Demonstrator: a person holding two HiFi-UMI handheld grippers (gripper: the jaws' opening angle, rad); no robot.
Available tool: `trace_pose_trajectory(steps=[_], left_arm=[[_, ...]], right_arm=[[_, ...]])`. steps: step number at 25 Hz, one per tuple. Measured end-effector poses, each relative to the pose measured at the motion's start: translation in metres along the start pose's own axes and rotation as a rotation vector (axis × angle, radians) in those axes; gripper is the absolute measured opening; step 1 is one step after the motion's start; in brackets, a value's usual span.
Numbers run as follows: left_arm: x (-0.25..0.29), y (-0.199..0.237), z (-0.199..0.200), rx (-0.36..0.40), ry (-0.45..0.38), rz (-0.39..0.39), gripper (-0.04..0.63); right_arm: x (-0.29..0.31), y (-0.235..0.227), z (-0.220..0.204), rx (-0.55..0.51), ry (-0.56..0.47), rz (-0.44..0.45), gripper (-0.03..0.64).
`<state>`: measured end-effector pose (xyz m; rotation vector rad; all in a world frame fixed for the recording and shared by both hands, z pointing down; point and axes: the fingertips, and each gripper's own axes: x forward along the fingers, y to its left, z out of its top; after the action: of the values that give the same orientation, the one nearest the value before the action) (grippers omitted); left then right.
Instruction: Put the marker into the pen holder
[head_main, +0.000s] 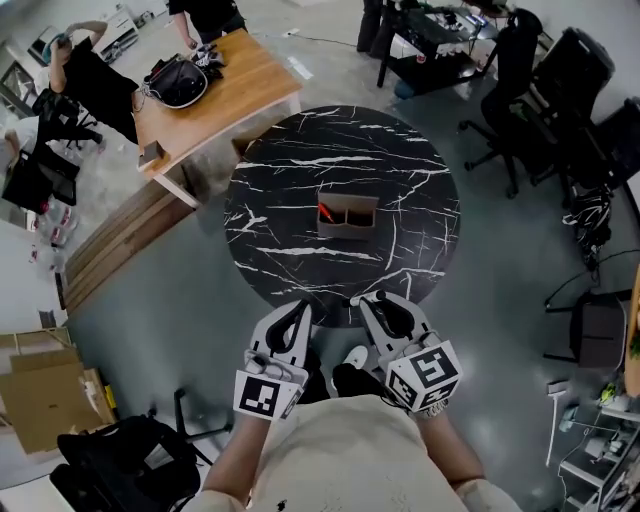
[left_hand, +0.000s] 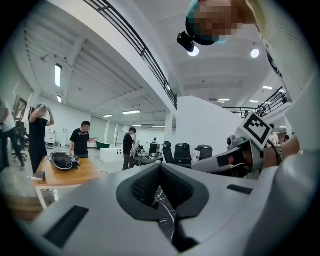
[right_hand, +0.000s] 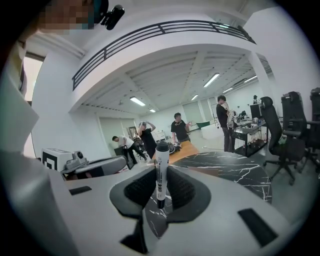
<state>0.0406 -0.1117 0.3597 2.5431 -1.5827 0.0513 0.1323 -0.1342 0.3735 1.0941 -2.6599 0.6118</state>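
Marker (right_hand: 160, 172) clenched upright in right gripper (head_main: 375, 300) fingers; left gripper (head_main: 300, 308) fingers closed empty, at table (head_main: 290, 262) edge.

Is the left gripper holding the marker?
No, the left gripper has nothing between its closed jaws; the marker stands clamped in the right gripper.

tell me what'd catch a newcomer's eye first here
A white marker with a black cap stands upright, pinched between the fingers of the right gripper. Ahead, a round black marble table holds a brown pen holder at its centre, with a red item in its left compartment.
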Motion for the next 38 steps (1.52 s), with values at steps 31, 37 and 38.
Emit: trace_pose_trajectory(steps=[31, 37, 38], left_arm=[[0.226, 0.12, -0.032, -0.115, 0.04, -0.301, 0.009], [0.242, 0.124, -0.041, -0.152, 0.068, -0.223, 0.009], [0.244, 0.125, -0.043, -0.153, 0.073, -0.216, 0.009]], right_arm=[[0.182, -0.165, 0.027, -0.01, 0.093, -0.383, 0.08], [0.207, -0.192, -0.006, -0.049, 0.127, -0.358, 0.08], [0.211, -0.195, -0.014, -0.05, 0.135, -0.353, 0.08]])
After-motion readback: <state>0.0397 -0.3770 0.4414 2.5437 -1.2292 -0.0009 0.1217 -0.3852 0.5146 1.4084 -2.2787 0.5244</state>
